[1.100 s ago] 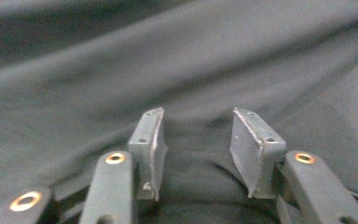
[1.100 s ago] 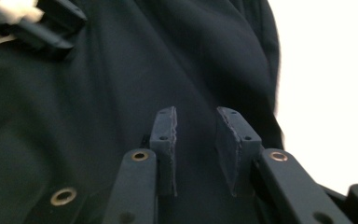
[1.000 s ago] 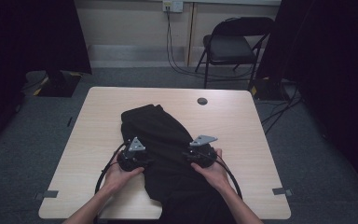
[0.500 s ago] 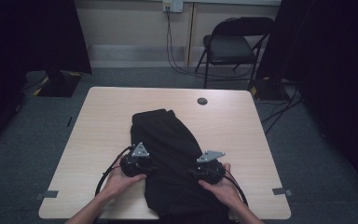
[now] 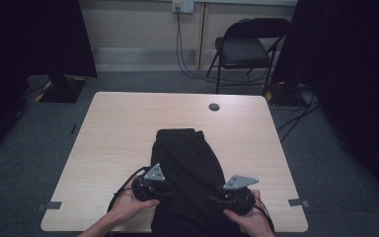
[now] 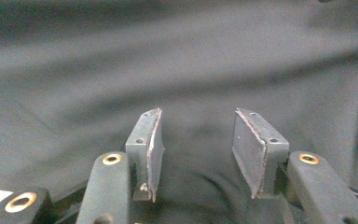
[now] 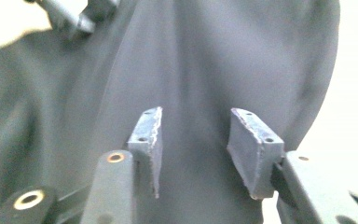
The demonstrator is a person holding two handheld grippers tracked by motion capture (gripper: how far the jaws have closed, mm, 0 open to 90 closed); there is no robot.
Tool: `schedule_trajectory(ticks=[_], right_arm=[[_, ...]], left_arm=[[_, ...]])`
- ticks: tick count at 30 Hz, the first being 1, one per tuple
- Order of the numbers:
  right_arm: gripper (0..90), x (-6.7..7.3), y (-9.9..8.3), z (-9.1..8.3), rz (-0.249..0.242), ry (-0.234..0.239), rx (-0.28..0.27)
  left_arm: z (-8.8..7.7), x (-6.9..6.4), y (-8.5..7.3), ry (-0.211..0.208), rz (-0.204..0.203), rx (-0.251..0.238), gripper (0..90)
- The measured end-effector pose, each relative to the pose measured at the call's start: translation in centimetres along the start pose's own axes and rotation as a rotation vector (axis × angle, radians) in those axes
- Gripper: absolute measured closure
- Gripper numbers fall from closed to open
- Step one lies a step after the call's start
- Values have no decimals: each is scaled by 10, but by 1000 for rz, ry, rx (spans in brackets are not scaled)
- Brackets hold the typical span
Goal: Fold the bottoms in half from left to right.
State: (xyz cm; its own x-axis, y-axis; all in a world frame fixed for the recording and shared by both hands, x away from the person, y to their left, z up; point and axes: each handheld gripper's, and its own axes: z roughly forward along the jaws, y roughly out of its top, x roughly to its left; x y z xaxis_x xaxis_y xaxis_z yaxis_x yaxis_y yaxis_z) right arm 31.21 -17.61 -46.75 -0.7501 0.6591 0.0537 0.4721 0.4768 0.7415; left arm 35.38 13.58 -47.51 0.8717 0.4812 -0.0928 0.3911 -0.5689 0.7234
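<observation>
Garment [image 5: 187,163]: black matt cloth, softly creased; table [image 5: 123,128]: pale smooth wood-look top; left gripper [image 6: 196,140] pads [image 6: 156,144]: worn matt rubber, metal-backed.

Around the black garment [image 5: 187,168] the table [image 5: 118,133] lies bare left, right and beyond (one small grommet [image 5: 214,107] far behind it).

High view: dim room, dark at both sides; the tabletop [image 5: 128,128] is the brightest, evenly lit surface, without glare. Both gripper views: the dark cloth [image 6: 177,65] is soft and blurred, with the right gripper view more smeared and pale, overexposed areas at its edges.
</observation>
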Motion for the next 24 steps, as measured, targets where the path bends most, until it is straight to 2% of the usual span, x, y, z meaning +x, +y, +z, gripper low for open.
schedule_trajectory(ticks=[1, 3, 4, 6, 8, 12, 13, 15, 18, 19, 21, 23, 24], right_arm=[[565, -5, 7, -1, 11, -14, -34], [599, -15, 22, 2, 14, -45, -69], [601, -21, 29, 7, 11, -66, -79], [604, -32, 42, 23, 15, -81, -68], [585, -44, 56, 44, 12, -99, -51], [547, -57, 71, 79, 20, -114, -13], [532, -59, 73, 86, 21, -120, -6], [504, -63, 74, 100, 41, -139, 1], [491, -64, 67, 113, 59, -146, 33], [491, -64, 65, 113, 68, -139, 15], [496, -63, 62, 112, 68, -140, 0], [497, -60, 60, 111, 56, -126, 1], [502, -58, 59, 110, 49, -120, -2]], left_arm=[[-2, 4, 2, 13, -13, -23, 530], [-3, 17, 7, 70, -49, -52, 539], [-2, 23, 6, 99, -58, -54, 541], [3, 32, 3, 130, -81, -36, 543], [9, 36, 0, 134, -76, 0, 546], [14, 37, -3, 124, -76, 38, 537], [15, 35, -5, 133, -61, 32, 536], [14, 32, -6, 139, -46, 40, 530], [11, 28, -6, 115, -40, 67, 518], [10, 29, -6, 109, -43, 68, 518], [7, 31, -5, 97, -52, 51, 524], [0, 34, -2, 112, -58, 4, 526], [-5, 37, 0, 125, -67, -36, 525]])
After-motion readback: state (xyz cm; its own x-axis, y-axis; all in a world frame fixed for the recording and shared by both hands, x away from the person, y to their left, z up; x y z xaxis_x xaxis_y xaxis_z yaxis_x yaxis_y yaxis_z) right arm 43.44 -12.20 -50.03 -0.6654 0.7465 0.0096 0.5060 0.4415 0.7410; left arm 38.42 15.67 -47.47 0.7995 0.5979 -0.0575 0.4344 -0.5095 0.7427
